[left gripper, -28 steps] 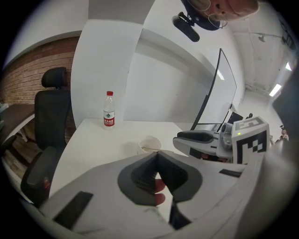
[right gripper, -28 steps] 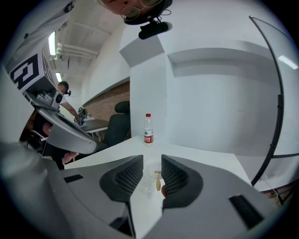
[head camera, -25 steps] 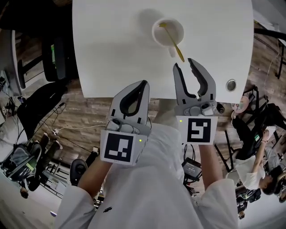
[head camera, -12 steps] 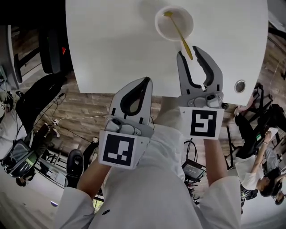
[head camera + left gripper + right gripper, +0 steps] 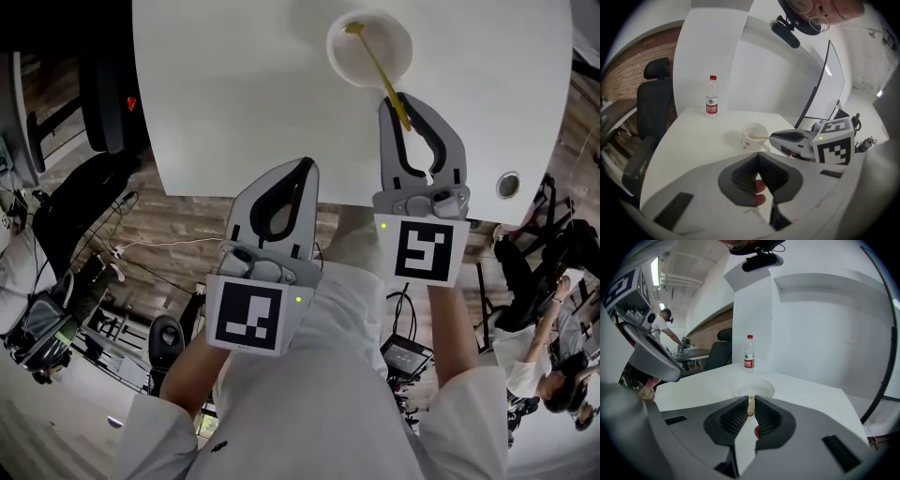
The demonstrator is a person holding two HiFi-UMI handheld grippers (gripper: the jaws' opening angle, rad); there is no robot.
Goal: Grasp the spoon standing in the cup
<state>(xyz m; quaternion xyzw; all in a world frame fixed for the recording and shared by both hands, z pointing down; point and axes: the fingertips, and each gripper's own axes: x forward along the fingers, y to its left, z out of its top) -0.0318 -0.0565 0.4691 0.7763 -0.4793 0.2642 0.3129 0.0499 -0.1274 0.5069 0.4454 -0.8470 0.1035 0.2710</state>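
Closing on anything, that right gripper (image 5: 403,98)?

Yes. Its jaws are closing with the tip of the yellow spoon's (image 5: 375,64) handle between them. In the right gripper view the handle fills the narrow slit between the ribbed pads (image 5: 738,417), and both seem to touch it.

Where does the spoon sit?

In a white cup (image 5: 342,58) on the white table (image 5: 244,84), towards the far side in the head view. The bowl end is down inside the cup. The handle leans over the near rim towards the person, and its end reaches the right gripper's tips just beside the cup.

Is the cup upright?

Upright, mouth up. The left gripper view shows a small reddish mark on its wall.

And the left gripper (image 5: 302,167)?

Jaws together, with nothing between them. It hangs over the near edge of the table, left of the right gripper and well back from the cup. Its tips touch neither the cup nor the spoon.

Anything else on the table?

A clear water bottle (image 5: 749,351) with a red cap and red label stands upright at the far side, beyond the cup. A round metal fitting (image 5: 507,184) sits in the tabletop near the right-hand edge, beside the right gripper.

Around the table?

A black office chair (image 5: 654,101) stands at the table's left side.
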